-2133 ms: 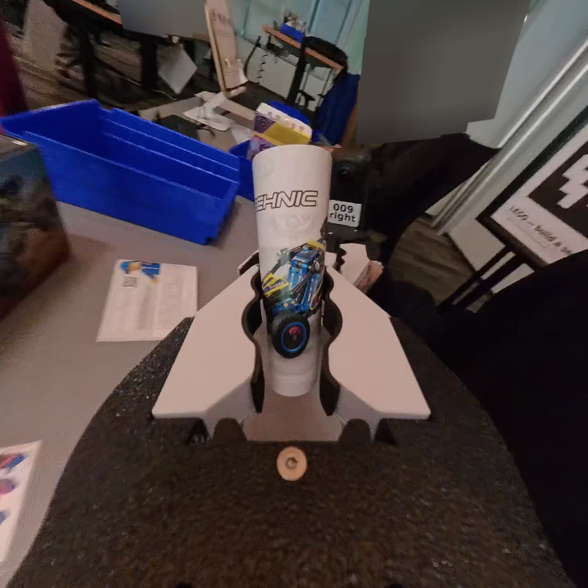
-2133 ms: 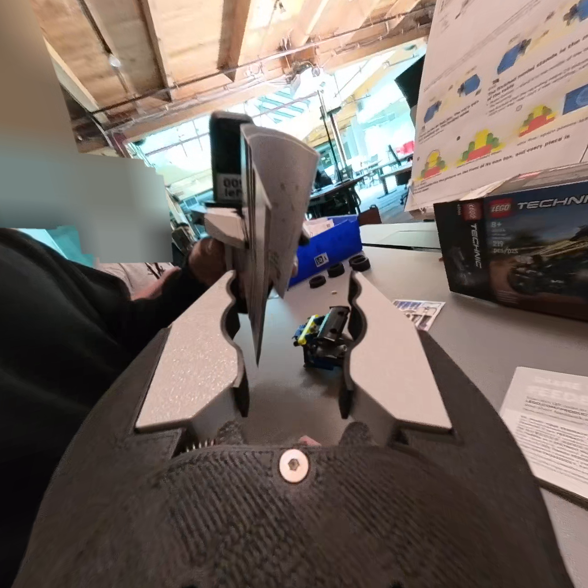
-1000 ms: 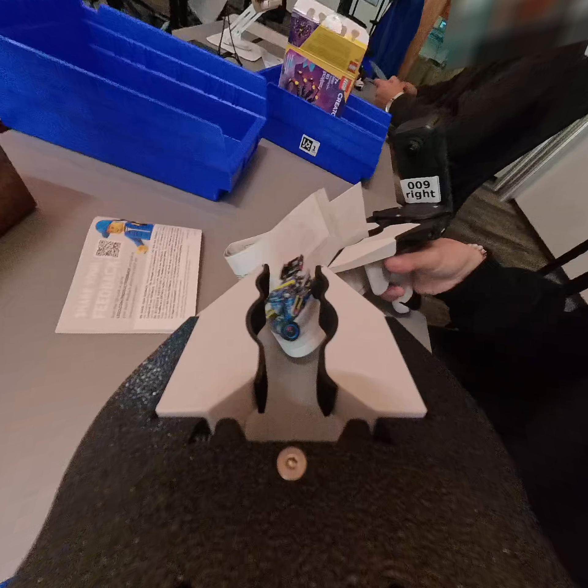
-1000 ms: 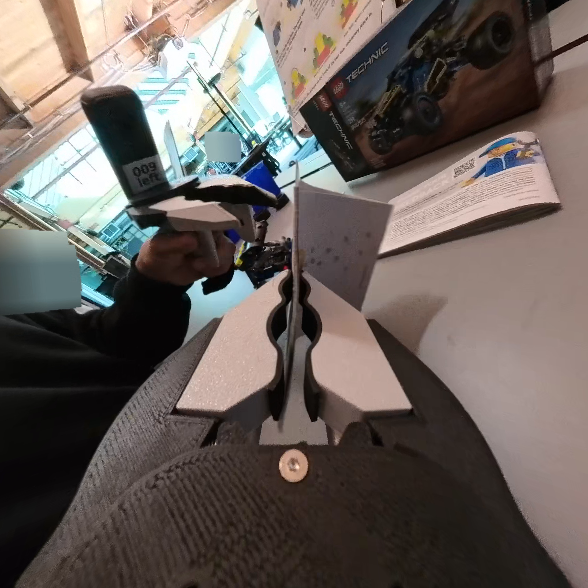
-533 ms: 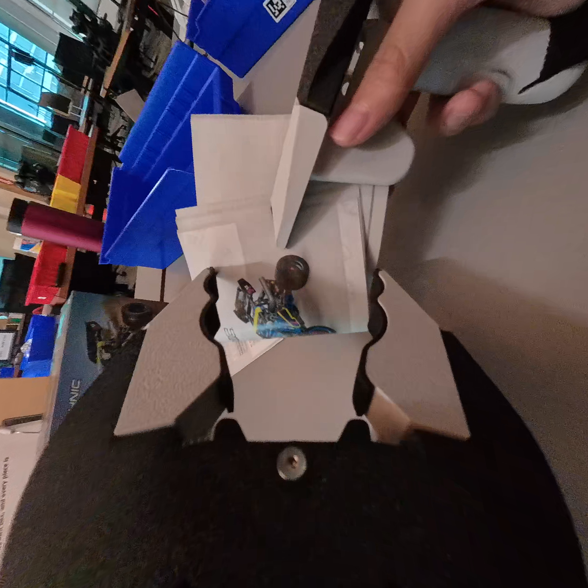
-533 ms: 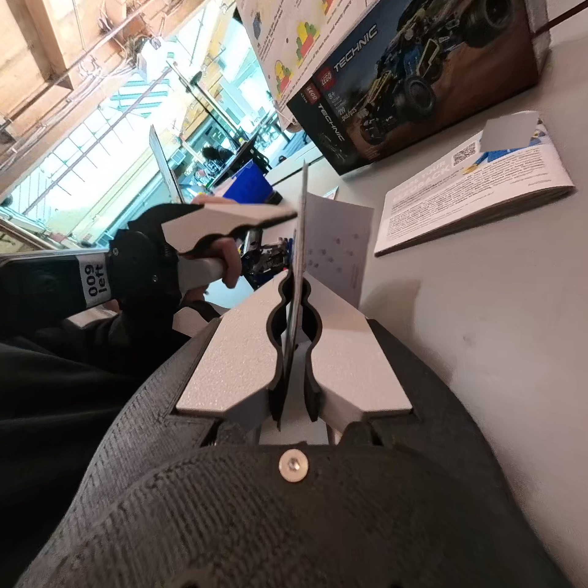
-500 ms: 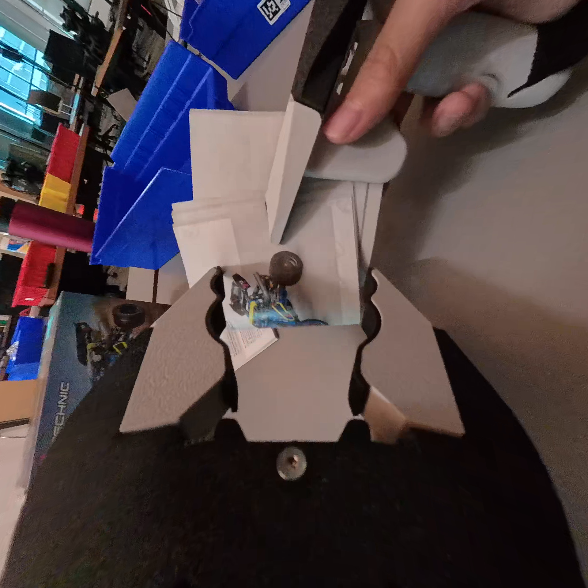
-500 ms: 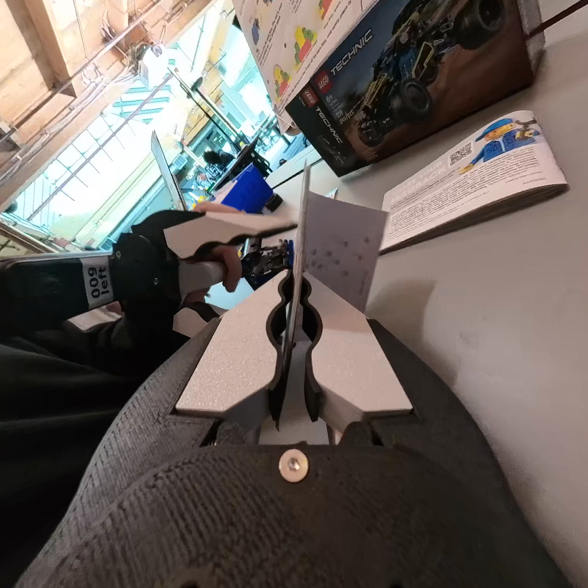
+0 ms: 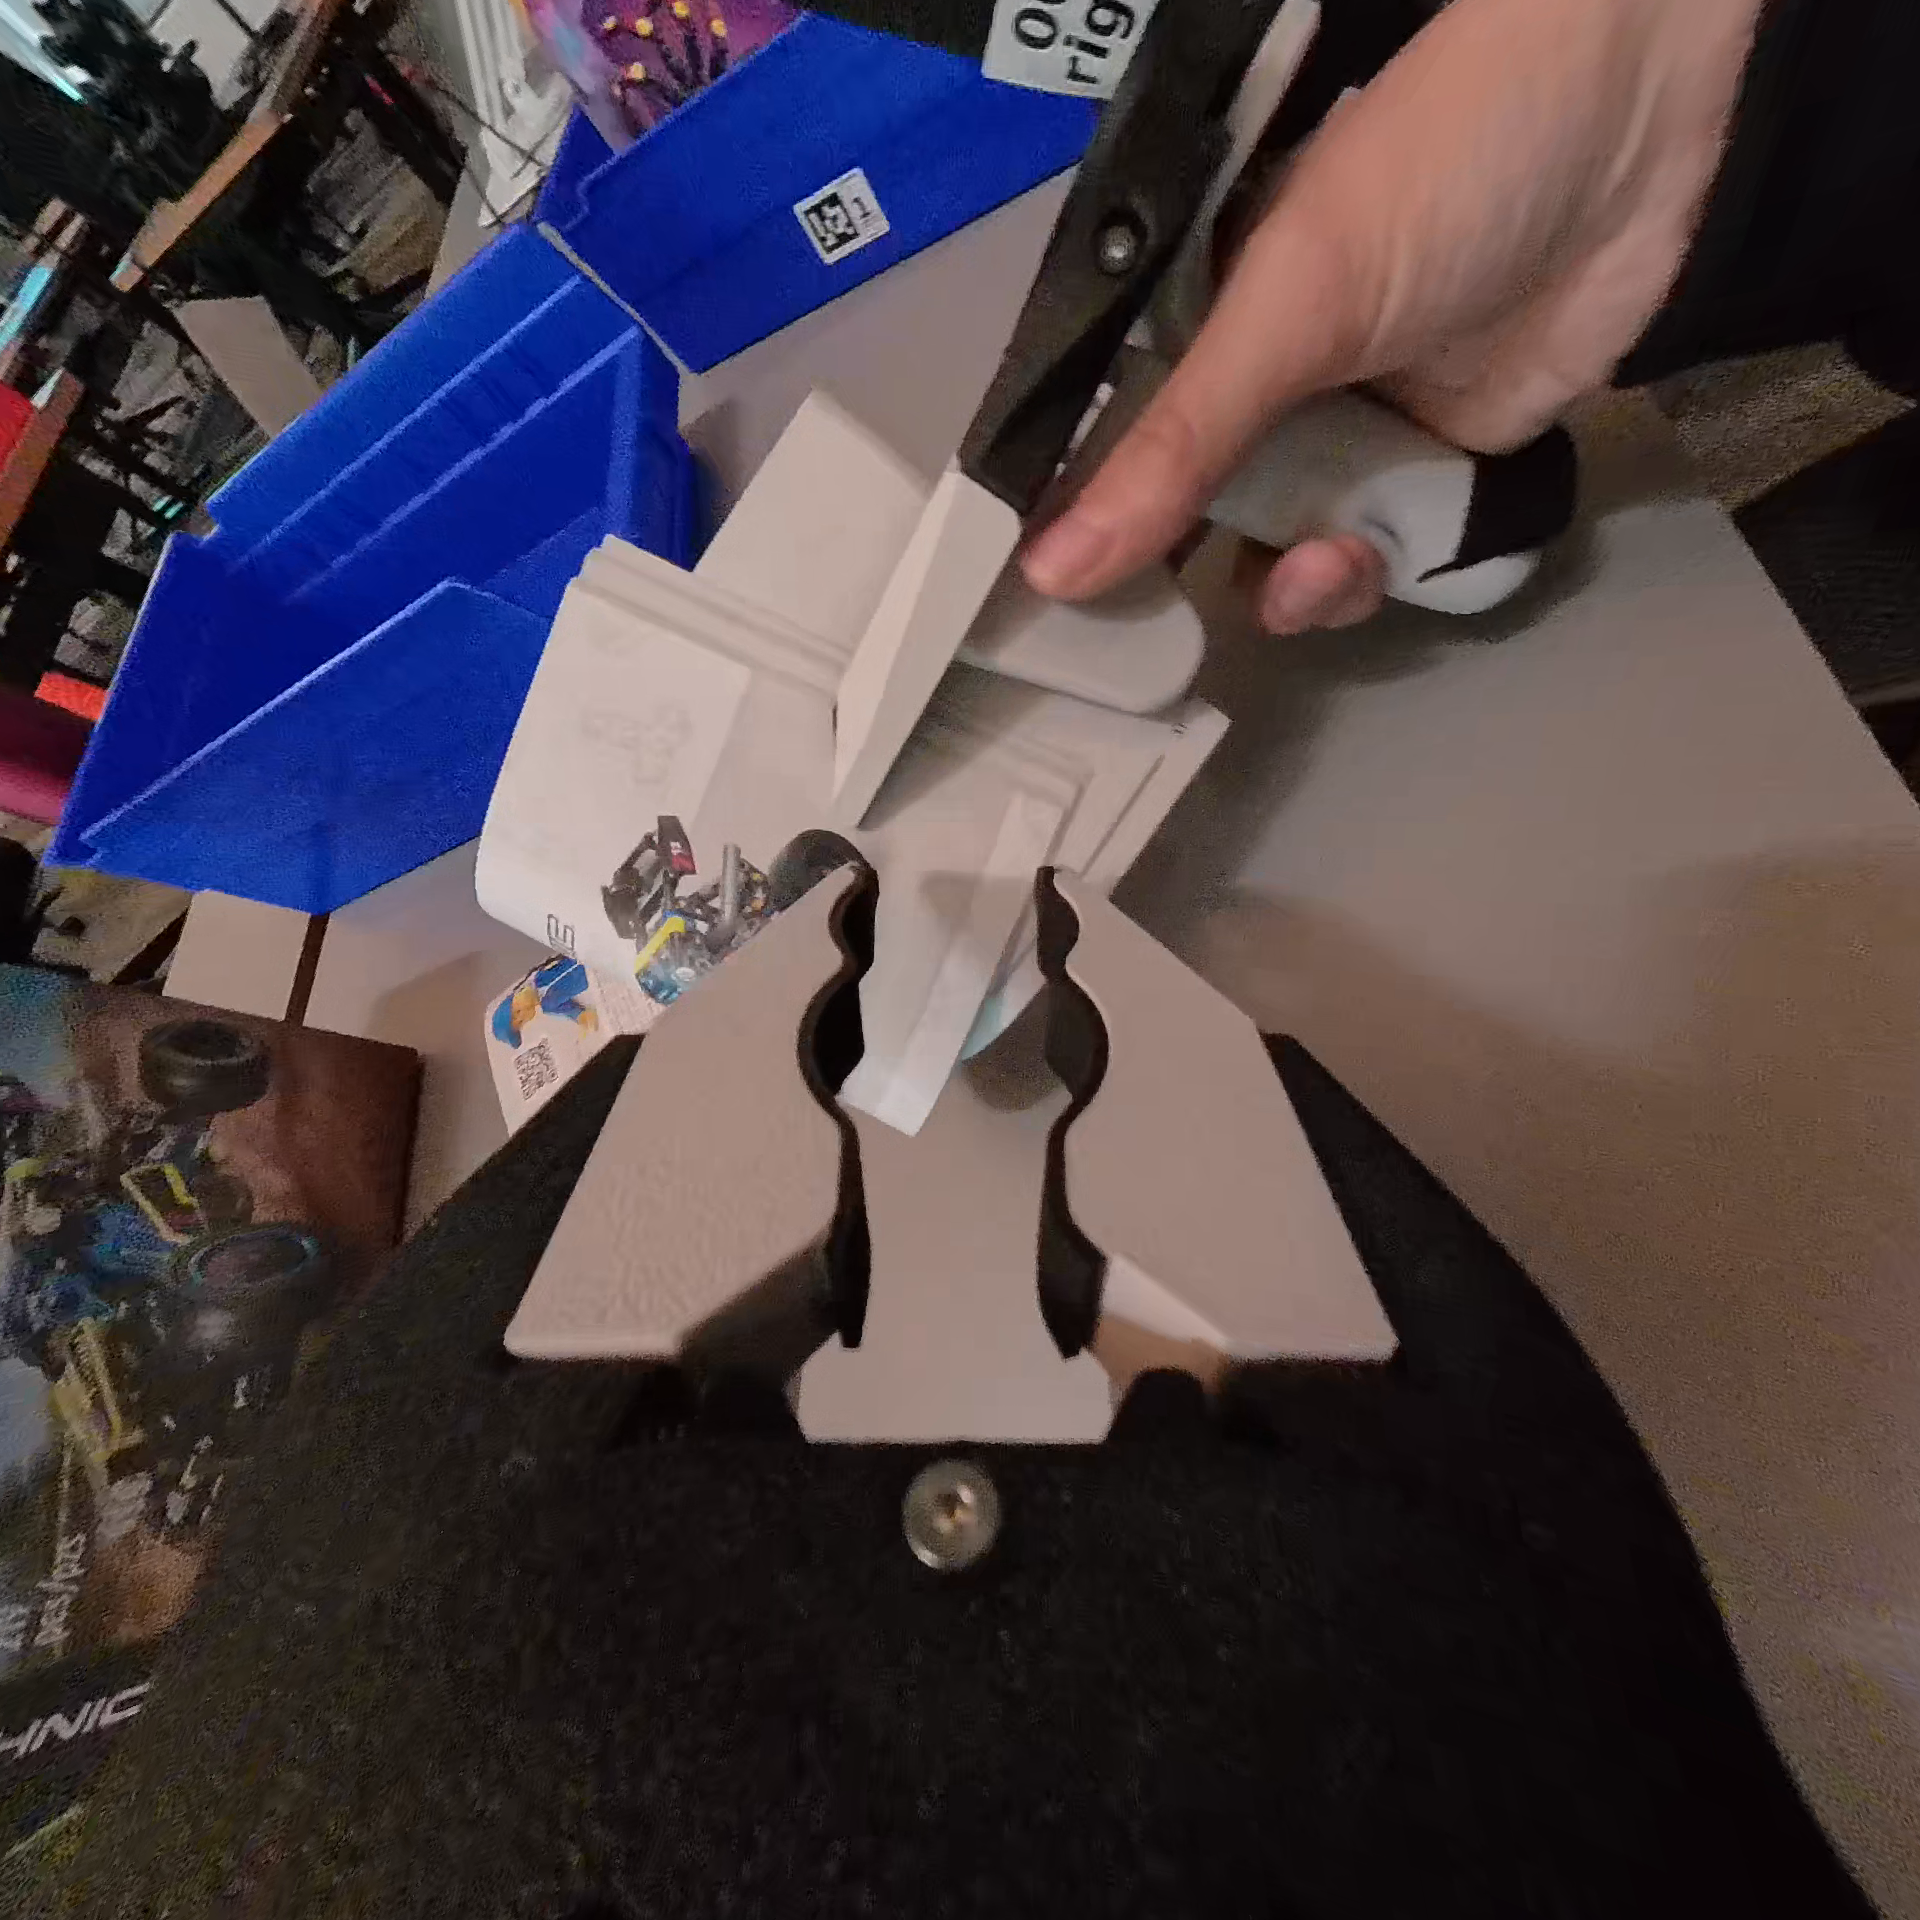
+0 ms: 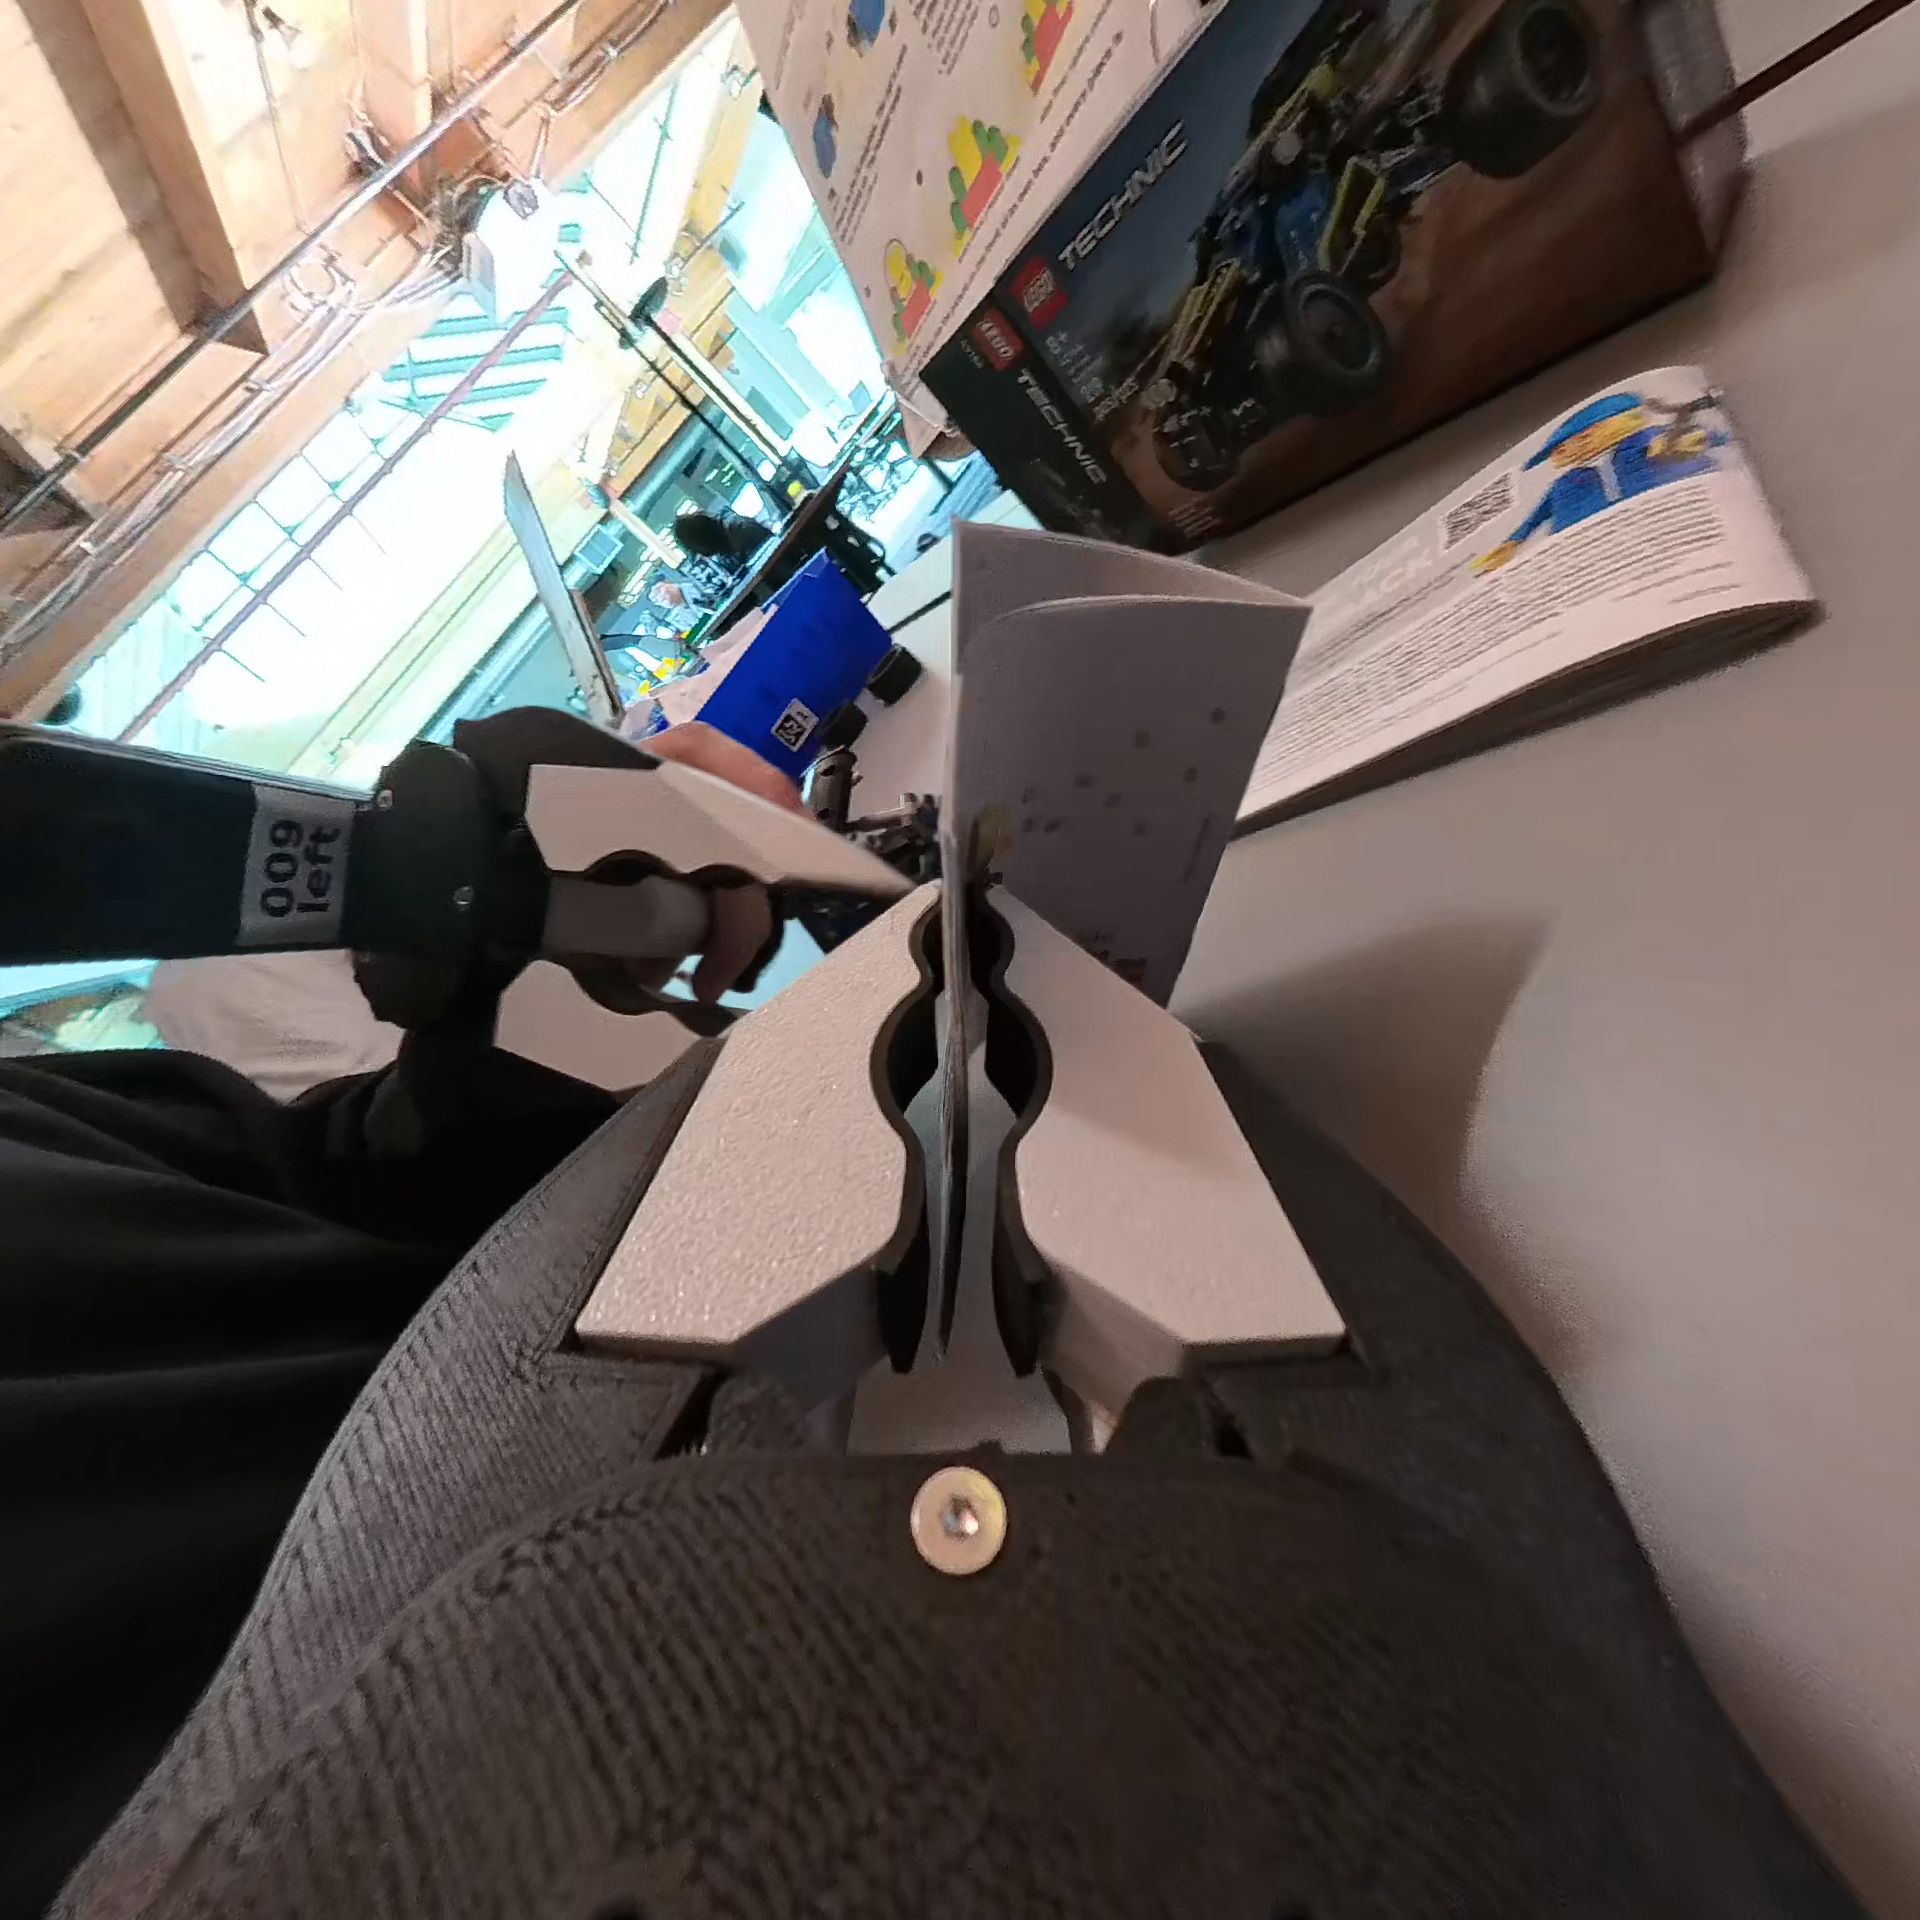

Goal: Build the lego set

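1. Lego instruction booklet (image 10: 1091, 748) stands on edge, its pages fanned, pinched between the fingers of my right tongs (image 10: 961, 904), which are pressed together on a few sheets.
2. My left tongs (image 9: 951, 904) are spread a little, with the booklet's lower corner lying in the gap; I cannot tell whether the fingers touch the paper.
3. In the left wrist view the right tongs (image 9: 914, 665) come in from above and ahead of mine, a hand (image 9: 1382, 281) wrapped around their handle.
4. Beyond the right tongs, partly hidden by the pages, the half-built lego car (image 10: 883, 831) sits on the desk (image 10: 1558, 1039).
5. Ahead and to the right of the right tongs, a second booklet (image 10: 1538, 582) lies flat, and the lego box (image 10: 1351, 291) stands behind it.
6. Ahead and to the left of my left tongs are blue bins (image 9: 416, 540).
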Tool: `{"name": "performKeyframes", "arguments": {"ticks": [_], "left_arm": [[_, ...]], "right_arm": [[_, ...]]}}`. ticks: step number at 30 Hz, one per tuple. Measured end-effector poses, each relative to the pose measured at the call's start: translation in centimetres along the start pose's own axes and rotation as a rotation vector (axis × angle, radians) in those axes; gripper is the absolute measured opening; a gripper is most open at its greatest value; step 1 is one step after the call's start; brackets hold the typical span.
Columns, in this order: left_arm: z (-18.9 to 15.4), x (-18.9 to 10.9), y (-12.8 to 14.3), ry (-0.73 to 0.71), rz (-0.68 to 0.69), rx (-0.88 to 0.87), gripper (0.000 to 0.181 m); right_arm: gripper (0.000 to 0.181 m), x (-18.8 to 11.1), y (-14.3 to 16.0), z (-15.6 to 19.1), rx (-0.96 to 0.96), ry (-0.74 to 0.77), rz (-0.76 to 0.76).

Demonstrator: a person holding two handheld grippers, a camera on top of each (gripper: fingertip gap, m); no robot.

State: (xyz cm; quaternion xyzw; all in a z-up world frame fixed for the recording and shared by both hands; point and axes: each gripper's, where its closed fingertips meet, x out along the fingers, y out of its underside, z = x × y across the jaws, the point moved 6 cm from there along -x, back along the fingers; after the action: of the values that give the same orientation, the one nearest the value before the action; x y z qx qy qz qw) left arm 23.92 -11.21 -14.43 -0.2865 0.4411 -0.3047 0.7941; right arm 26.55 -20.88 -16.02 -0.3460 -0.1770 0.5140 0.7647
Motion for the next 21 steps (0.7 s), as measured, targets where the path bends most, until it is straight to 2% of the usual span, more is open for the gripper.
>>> {"name": "performKeyframes", "arguments": {"ticks": [2,3,5,7,11,14,18,19,21], "left_arm": [[0.1,0.4,0.5,-0.015,0.034,-0.006,0.036],[0.2,0.5,0.8,-0.027,0.047,-0.004,0.034],[0.4,0.5,1.1,-0.056,0.052,0.010,0.012],[0.9,0.4,1.4,-0.081,0.042,-0.016,0.000],[1.9,0.4,2.1,-0.129,0.059,-0.118,0.000],[3.4,-0.6,1.9,-0.169,-0.007,-0.291,0.021],[3.9,-1.0,0.8,-0.008,-0.104,-0.609,0.052],[4.0,-0.8,0.9,0.010,-0.104,-0.640,0.055],[4.0,-0.6,1.2,0.041,-0.108,-0.676,0.044]], "right_arm": [[0.000,0.5,0.3,0.1,0.026,-0.006,0.012],[0.000,0.6,0.5,0.0,0.027,0.000,0.026],[0.000,0.6,0.9,-0.1,0.052,-0.017,0.049],[0.000,0.7,1.1,0.0,0.074,-0.030,0.054],[0.000,0.9,1.0,-0.1,0.020,0.009,0.074],[0.000,0.8,0.7,0.1,-0.058,0.042,0.074],[0.000,1.4,0.7,1.4,-0.258,0.070,0.118],[0.001,1.7,0.8,2.0,-0.323,0.057,0.133],[0.003,1.9,1.1,2.3,-0.441,0.081,0.164]]}}
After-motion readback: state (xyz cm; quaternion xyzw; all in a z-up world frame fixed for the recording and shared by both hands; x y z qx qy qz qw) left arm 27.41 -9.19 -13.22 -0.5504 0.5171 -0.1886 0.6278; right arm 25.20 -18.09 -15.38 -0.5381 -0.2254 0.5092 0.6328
